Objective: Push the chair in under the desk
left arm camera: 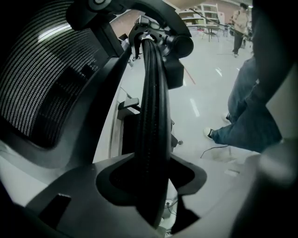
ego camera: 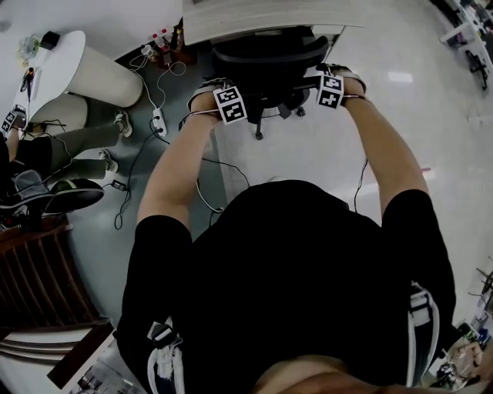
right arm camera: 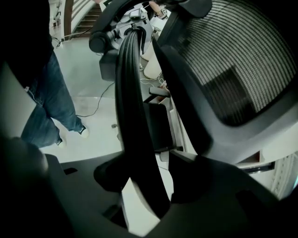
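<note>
Head view: the chair (ego camera: 266, 58) is at 12 o'clock, its seat already partly beneath the desk (ego camera: 254, 19) edge and its back towards me. My left gripper (ego camera: 228, 98) is at the chair's 9 o'clock side and my right gripper (ego camera: 330, 86) at its 3 o'clock side, both arms stretched out.

Left gripper view: a black ribbed armrest (left arm camera: 153, 116) runs from 6 to 12 o'clock through the notch of my jaws. They stand apart around it, with dark slack on either side, so I am straddling it rather than pinching it. The mesh back (left arm camera: 42, 79) fills 9 to 11 o'clock.

Right gripper view: mirror picture. The other armrest (right arm camera: 132, 102) goes from 6 up to 12 o'clock between parted jaws, pale floor (right arm camera: 93, 93) showing through a gap at its 7 o'clock side. The back (right arm camera: 242, 60) is at 1 to 3 o'clock.

Handling, as I judge it: the chair looks fairly heavy but on this smooth floor it should roll freely, and it will likely swivel if I push one side harder. The armrests seem stiff along their length yet hang from a pivot, so they may give. I would bear on both evenly, low and near the back frame, not on the soft mesh
</note>
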A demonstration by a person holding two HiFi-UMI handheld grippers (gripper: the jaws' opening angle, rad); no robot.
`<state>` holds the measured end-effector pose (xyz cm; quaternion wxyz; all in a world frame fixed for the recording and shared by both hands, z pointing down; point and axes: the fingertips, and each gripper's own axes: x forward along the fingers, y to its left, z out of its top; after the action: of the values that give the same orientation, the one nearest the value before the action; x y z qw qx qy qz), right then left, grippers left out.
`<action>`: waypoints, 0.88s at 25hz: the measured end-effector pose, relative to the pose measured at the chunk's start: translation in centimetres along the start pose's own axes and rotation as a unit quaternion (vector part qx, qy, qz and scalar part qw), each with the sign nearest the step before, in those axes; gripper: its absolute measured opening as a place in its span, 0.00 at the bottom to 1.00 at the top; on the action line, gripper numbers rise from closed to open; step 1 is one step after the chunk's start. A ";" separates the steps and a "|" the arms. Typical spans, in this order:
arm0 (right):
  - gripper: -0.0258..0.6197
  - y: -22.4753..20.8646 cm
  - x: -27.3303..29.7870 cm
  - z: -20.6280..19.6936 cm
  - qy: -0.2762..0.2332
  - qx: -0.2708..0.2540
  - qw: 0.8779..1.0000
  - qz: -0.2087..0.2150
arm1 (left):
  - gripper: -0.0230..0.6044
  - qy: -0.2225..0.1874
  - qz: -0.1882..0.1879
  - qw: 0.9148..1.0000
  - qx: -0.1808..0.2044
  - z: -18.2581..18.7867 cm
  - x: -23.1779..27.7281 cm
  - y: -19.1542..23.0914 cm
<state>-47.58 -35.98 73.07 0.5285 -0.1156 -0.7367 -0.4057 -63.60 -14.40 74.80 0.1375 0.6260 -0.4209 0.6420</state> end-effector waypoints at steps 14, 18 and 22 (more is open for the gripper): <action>0.38 2.3 -10.6 1.2 -0.119 0.155 0.980 -0.034 | 0.41 -0.055 0.047 0.993 -0.091 1.6 -8.3 -1.8; 0.35 3.3 -13.5 1.2 -0.154 0.198 0.967 -0.041 | 0.41 -0.088 0.066 0.985 -0.134 2.2 -11.2 -2.9; 0.32 4.4 -16.5 0.9 -0.187 0.250 0.949 -0.044 | 0.41 -0.132 0.080 0.972 -0.178 3.7 -13.9 -4.6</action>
<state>-38.70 -28.23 60.71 0.3749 -0.0210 -0.9045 -0.2023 -55.33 -9.41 63.18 0.1384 0.6349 -0.5917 0.4771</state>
